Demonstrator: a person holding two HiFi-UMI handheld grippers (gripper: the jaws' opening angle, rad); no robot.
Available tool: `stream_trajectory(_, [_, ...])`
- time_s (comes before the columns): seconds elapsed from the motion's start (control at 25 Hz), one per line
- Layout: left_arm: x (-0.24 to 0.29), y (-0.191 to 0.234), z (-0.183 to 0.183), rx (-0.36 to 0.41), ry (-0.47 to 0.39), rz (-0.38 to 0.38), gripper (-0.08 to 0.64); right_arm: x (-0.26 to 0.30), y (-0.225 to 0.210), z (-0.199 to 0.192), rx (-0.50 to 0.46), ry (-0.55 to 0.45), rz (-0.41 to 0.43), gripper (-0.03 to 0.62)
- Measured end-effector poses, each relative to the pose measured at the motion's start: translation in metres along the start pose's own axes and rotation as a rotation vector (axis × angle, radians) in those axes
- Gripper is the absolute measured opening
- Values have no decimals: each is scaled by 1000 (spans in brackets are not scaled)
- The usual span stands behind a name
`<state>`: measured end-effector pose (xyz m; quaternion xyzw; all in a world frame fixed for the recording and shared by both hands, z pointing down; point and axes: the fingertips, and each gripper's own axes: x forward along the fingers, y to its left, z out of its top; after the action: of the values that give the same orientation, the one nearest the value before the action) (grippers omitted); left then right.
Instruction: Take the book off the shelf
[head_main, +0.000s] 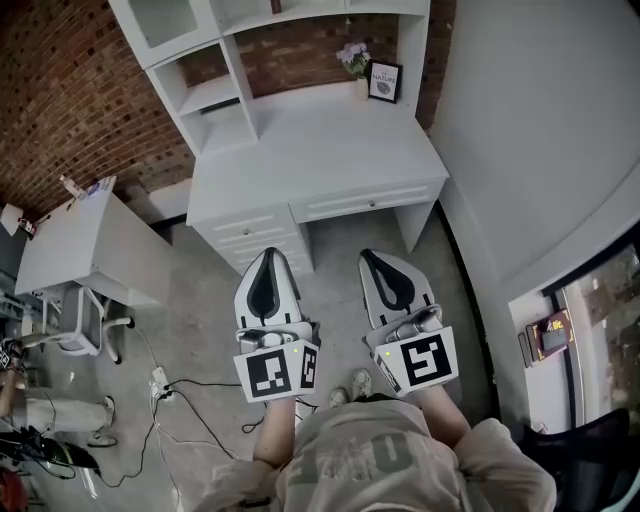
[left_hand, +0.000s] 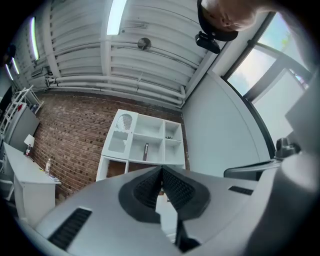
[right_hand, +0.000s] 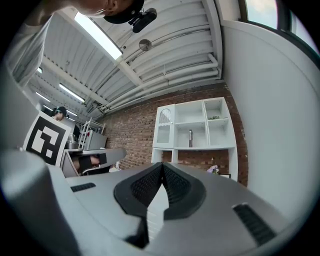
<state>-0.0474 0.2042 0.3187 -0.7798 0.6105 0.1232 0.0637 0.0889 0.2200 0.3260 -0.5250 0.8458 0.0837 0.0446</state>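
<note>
Facing 1 shelf (right_hand: 205, 132), 1 book (right_hand: 190, 138), 2 grippers (head_main: 268, 258) (head_main: 378, 262) closed

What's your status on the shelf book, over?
Left gripper and right gripper shut, empty. Dark slim book upright in middle cubby of white shelf unit, untouched. White desk ahead.

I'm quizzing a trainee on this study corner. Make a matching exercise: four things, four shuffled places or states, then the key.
1. slim dark book
2. pale purple flowers
3. black-framed picture
4. right grey tongs

A. shut, empty
B. in a white vase on the white desk
C. upright in a white shelf cubby
D. propped right of the vase

Pairs: 1-C, 2-B, 3-D, 4-A
</note>
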Motion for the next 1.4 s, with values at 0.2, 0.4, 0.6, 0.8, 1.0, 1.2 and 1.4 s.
stream_trajectory(0.2, [9,-4,-5,0,7,9,12,5,-11,-3,19,-8,-1,17])
stream_trajectory(0.4, [14,-4,-10,-5,-5,24,12,7,-24,-9,4,-17,10,17])
stream_trajectory(0.6, [16,11,-16,5,-9,62,12,20,-33,-22,6,-10,12,17])
stream_trajectory(0.8, [29,36,-27,-10,-18,105,12,42,-30,-31,-1,-2,41,17])
stream_trajectory(1.0, [81,58,-46,-16,-47,89,12,97,-40,-46,-23,-19,46,17])
stream_trajectory(1.2, [154,91,-64,-24,-69,79,12,174,-53,-60,-25,-30,62,17])
stream_trajectory(1.4, [241,129,-80,-24,-67,55,12,262,-79,-80,-6,3,42,17])
